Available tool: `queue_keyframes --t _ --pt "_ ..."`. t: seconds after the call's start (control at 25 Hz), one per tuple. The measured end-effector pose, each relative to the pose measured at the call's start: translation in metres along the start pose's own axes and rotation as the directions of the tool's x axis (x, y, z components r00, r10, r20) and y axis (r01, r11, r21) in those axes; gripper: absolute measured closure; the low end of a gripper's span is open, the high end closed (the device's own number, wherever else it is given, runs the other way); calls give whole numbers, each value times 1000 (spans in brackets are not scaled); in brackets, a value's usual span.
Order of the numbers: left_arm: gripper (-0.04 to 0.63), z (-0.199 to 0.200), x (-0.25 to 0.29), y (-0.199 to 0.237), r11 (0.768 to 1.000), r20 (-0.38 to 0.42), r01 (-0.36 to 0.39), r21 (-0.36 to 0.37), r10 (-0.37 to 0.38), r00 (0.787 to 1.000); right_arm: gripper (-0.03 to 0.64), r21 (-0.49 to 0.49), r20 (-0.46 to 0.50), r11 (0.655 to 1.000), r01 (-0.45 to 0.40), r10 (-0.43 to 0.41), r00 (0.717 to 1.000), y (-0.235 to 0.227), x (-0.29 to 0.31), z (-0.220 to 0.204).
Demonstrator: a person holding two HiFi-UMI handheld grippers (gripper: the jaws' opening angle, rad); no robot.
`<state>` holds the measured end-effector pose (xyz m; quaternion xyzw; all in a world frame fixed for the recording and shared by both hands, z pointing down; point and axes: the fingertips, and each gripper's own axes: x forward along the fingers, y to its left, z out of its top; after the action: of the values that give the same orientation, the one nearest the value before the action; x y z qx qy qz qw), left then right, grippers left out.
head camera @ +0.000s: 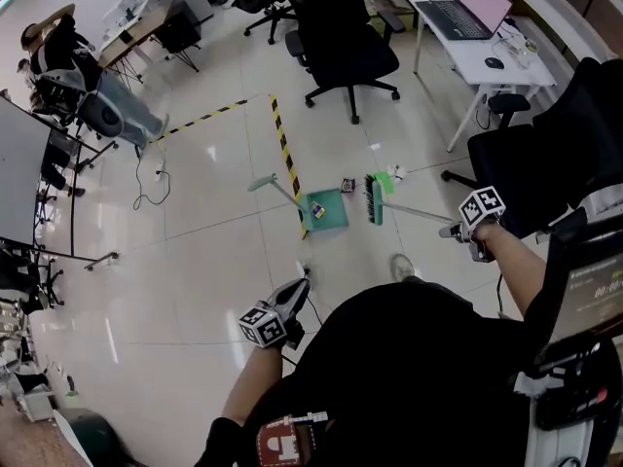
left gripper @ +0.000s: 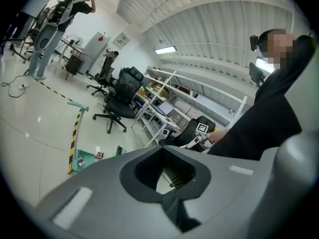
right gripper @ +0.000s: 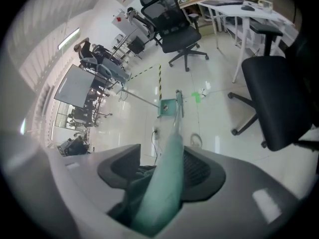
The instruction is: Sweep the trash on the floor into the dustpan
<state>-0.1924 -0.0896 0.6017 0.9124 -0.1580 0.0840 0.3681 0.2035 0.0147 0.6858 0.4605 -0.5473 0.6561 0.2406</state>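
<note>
Mid-frame, the right tongs [head camera: 454, 231] clamp the broom [head camera: 374, 200] beside the dustpan [head camera: 327, 210]; a low leftward stroke should carry in the trash [head camera: 391, 174] just right of it, while the left tongs [head camera: 300, 285] hang closed and empty.

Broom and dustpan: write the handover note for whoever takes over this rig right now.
Left claw: shut, empty, away from the work.
Right claw: shut on the broom handle; its brush head is on the floor just right of the dustpan.
Done: one small piece lies in the dustpan.
Left: a dark piece and a green-white piece lie on the floor near the brush, not yet swept in.
</note>
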Motion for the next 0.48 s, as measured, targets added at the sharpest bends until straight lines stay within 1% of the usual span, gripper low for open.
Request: queue_keyframes --t 0.16,0.28,0.36,0.48 --pt "597 22 16 21 995 21 -95 -21 96 995 370 -133 -81 990 46 -57 995 -13 32 83" --pt "597 37 36 36 984 42 -172 -45 174 984 371 -246 -145 967 68 -106 984 -27 54 149" --pt "597 48 53 48 970 60 -227 -80 232 971 373 -325 -184 942 83 -149 972 -37 70 199" --pt "597 61 73 58 948 83 -285 -139 298 951 373 -452 -226 885 109 -232 946 -39 89 269"
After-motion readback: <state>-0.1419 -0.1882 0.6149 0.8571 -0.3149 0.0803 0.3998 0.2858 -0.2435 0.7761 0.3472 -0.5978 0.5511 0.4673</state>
